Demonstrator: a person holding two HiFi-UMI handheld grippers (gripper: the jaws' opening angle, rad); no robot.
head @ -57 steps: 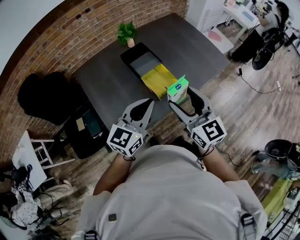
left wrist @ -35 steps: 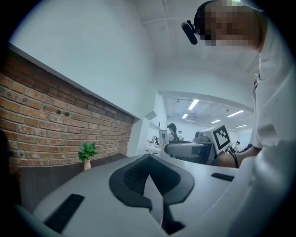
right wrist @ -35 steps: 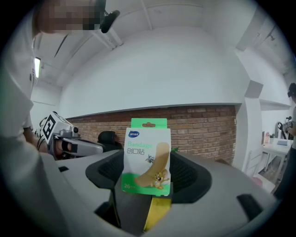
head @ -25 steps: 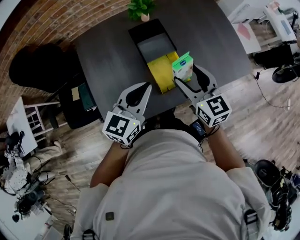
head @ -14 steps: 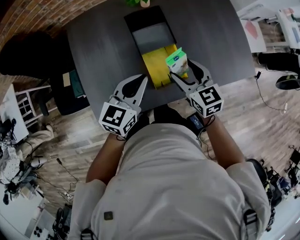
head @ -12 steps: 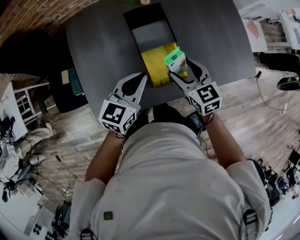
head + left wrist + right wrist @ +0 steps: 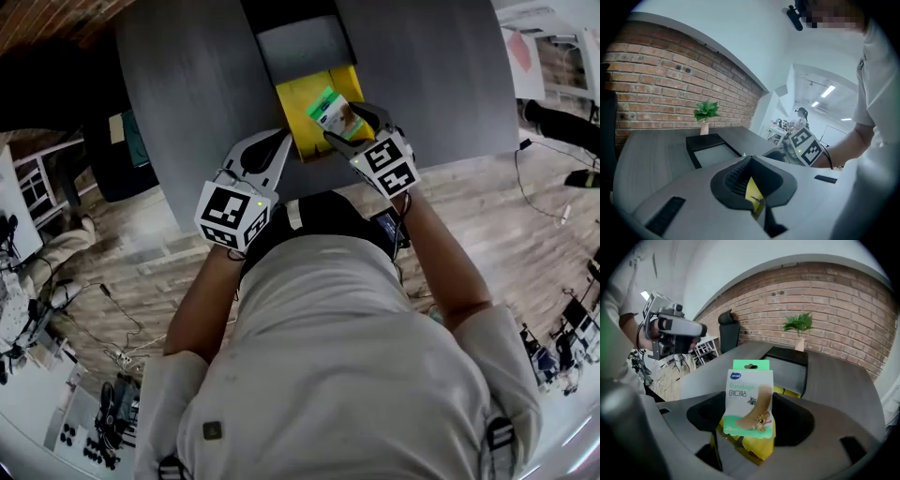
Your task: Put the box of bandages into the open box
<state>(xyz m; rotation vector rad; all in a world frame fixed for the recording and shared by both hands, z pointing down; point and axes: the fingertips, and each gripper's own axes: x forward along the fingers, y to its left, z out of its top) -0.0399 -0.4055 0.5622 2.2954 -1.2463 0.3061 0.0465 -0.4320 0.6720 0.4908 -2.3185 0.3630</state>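
The box of bandages (image 7: 335,110), green and white with a cartoon plaster on it, is clamped in my right gripper (image 7: 343,121). It hangs tilted over the yellow flap (image 7: 309,117) of the open black box (image 7: 295,45), whose grey inside shows beyond it. In the right gripper view the bandage box (image 7: 750,399) stands upright between the shut jaws of the right gripper (image 7: 749,425). To the left of the flap, my left gripper (image 7: 282,137) hovers over the table's near edge with its jaws together and nothing in them. The left gripper (image 7: 750,163) looks toward the open box (image 7: 710,150).
The dark grey table (image 7: 187,94) ends just under both grippers, with wooden floor below. A small potted plant (image 7: 799,329) stands behind the open box near the brick wall. A black chair (image 7: 729,329) is at the table's left side.
My right gripper has carried the bandage box forward and left, from beside the flap to over it, and tilted it flatter. The left gripper has stayed shut beside it.
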